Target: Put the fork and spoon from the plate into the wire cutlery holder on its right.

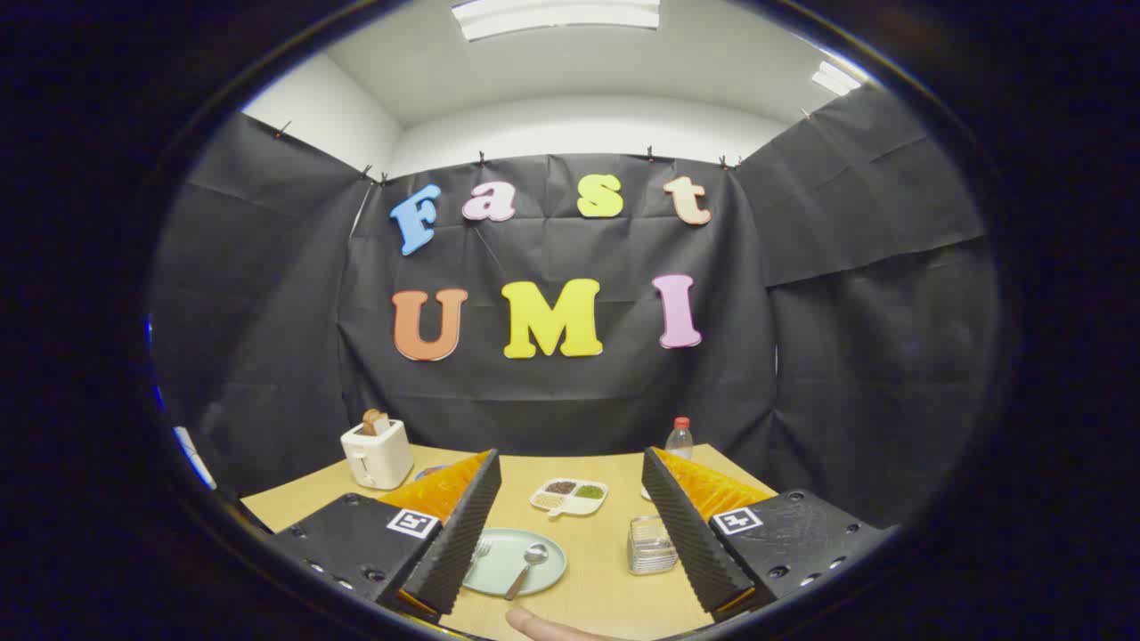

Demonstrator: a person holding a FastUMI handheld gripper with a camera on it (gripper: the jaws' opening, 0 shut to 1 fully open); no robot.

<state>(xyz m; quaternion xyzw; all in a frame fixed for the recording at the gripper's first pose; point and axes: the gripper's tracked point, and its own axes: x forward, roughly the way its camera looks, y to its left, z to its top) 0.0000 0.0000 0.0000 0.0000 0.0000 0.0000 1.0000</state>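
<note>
Fingertip of a person (550, 628) lay nearest the camera, just below the gap between the gripper's fingers. Around it, from largest to smallest, the scene ran as follows, every place given relative to the plate.

Wooden table (606, 588) carried everything. Above its near edge the gripper (570, 534) stood wide open and held nothing; its left finger (463, 534) overlapped the plate's left rim and its right finger (681, 534) stood well to the plate's right.

Beyond the plate to its left sat a white toaster (378, 454) with bread in its slot. The pale green plate (543, 574) lay between the fingers, toward the left one. To its right, close against the right finger, stood the wire cutlery holder (650, 545). A divided snack dish (570, 496) sat beyond the plate, and a clear bottle with a red cap (679, 440) further beyond and to the right.

On the plate lay the spoon (527, 568), bowl away from the camera, and at its left the fork (478, 552), partly hidden by the left finger.

Risks, as judged: both utensils lay flat on a smooth plate, so closing fingers could skid off a thin handle or shove the plate aside. The holder's light wire frame could tip or slide if a utensil struck its rim at an angle.
</note>
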